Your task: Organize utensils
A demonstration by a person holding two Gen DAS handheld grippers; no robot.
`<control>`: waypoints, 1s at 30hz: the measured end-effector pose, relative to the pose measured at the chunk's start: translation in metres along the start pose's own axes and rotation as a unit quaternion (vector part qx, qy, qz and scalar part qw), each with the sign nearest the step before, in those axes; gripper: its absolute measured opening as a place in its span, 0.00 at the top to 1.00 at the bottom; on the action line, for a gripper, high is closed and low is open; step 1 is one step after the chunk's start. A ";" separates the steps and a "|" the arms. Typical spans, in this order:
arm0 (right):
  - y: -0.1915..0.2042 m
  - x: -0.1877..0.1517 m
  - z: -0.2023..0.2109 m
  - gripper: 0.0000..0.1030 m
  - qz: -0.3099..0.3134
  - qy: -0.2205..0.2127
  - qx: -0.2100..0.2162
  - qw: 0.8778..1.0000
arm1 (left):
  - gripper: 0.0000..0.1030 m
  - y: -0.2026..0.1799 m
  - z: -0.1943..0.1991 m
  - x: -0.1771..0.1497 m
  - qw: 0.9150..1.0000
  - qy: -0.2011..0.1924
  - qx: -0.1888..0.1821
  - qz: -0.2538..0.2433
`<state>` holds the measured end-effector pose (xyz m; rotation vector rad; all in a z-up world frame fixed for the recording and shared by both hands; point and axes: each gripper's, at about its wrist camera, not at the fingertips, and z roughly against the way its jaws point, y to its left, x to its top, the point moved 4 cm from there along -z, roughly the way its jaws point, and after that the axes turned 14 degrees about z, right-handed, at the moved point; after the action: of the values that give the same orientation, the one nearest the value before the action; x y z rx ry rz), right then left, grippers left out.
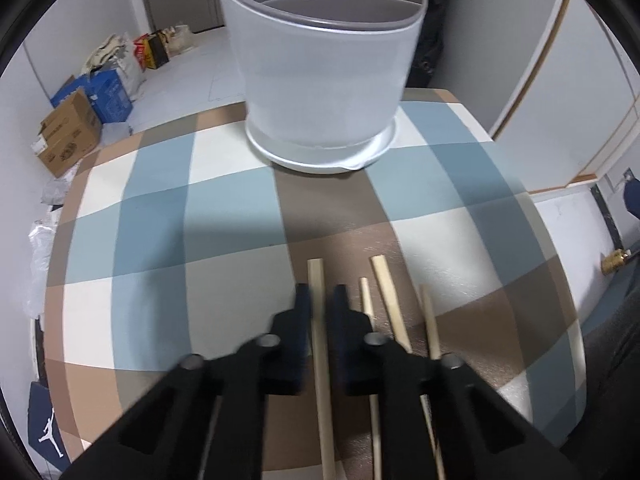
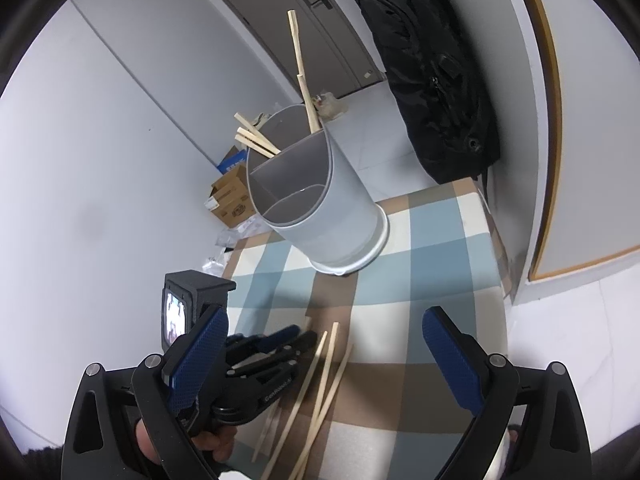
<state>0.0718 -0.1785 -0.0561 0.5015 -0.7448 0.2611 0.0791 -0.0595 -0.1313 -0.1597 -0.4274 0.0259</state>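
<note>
My left gripper (image 1: 322, 294) points steeply down at the checked tablecloth (image 1: 160, 200), shut on one wooden chopstick (image 1: 319, 360) that runs lengthwise between its fingers. Three more chopsticks (image 1: 390, 300) lie just to its right on the cloth. The grey-white divided utensil holder (image 1: 324, 80) stands at the far end of the table. In the right wrist view the holder (image 2: 320, 208) has several chopsticks (image 2: 300, 68) standing in its far compartment. My right gripper (image 2: 326, 356) hovers open and empty above the loose chopsticks (image 2: 324, 372), with the left gripper (image 2: 296, 340) to its left.
A black bag (image 2: 432, 80) hangs against the wall behind the table's far right corner. Cardboard boxes (image 1: 68, 132) and bags sit on the floor to the left. The table's right edge (image 1: 560, 280) drops off close to the chopsticks.
</note>
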 end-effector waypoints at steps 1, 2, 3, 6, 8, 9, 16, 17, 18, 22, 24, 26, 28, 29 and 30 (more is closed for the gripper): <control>0.000 0.000 0.000 0.04 0.001 0.001 -0.001 1.000 | 0.97 0.001 0.000 0.001 1.000 0.002 -0.002 -0.001; 0.001 -0.001 0.000 0.04 0.002 0.002 -0.003 1.000 | 0.98 0.001 -0.001 0.002 1.000 0.005 -0.005 -0.001; 0.001 -0.001 -0.001 0.04 0.003 0.003 -0.004 1.000 | 0.98 0.002 -0.002 0.004 1.000 0.006 -0.008 -0.001; 0.002 -0.003 -0.003 0.05 0.003 0.008 -0.010 1.000 | 0.98 0.005 0.001 0.006 1.000 -0.003 -0.013 0.000; 0.002 -0.003 -0.005 0.05 0.001 0.011 -0.015 1.000 | 0.98 0.010 0.007 0.009 1.000 -0.011 -0.025 0.013; 0.002 -0.004 -0.007 0.05 0.001 0.013 -0.017 1.000 | 0.98 0.012 0.008 0.010 0.999 -0.014 -0.029 0.019; 0.010 -0.010 -0.021 0.09 0.023 0.039 -0.033 0.998 | 0.98 0.033 0.028 0.020 0.994 -0.047 -0.067 0.069; 0.012 -0.012 -0.024 0.12 0.029 0.044 -0.034 0.998 | 0.98 0.034 0.030 0.020 0.993 -0.051 -0.071 0.075; 0.015 -0.013 -0.026 0.15 0.036 0.048 -0.033 0.998 | 0.98 0.038 0.034 0.021 0.992 -0.056 -0.079 0.084; 0.030 -0.021 -0.043 0.34 0.065 0.078 -0.020 0.995 | 0.98 0.049 0.044 0.026 0.987 -0.076 -0.093 0.106; 0.036 -0.025 -0.051 0.41 0.073 0.093 -0.007 0.993 | 0.98 0.057 0.050 0.027 0.984 -0.084 -0.101 0.118; 0.043 -0.029 -0.062 0.47 0.077 0.113 0.013 0.991 | 0.98 0.062 0.055 0.029 0.980 -0.091 -0.116 0.133; 0.048 -0.034 -0.077 0.51 0.075 0.139 0.032 0.987 | 0.98 0.067 0.059 0.030 0.977 -0.099 -0.123 0.144; 0.051 -0.037 -0.081 0.52 0.074 0.147 0.039 0.986 | 0.98 0.073 0.061 0.032 0.975 -0.100 -0.128 0.151; 0.052 -0.039 -0.088 0.54 0.072 0.159 0.045 0.984 | 0.98 0.076 0.062 0.033 0.974 -0.102 -0.132 0.156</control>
<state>0.0745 -0.0902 -0.1209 0.4766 -0.4587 0.5000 0.0839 0.0264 -0.0744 -0.4887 -0.6081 0.2977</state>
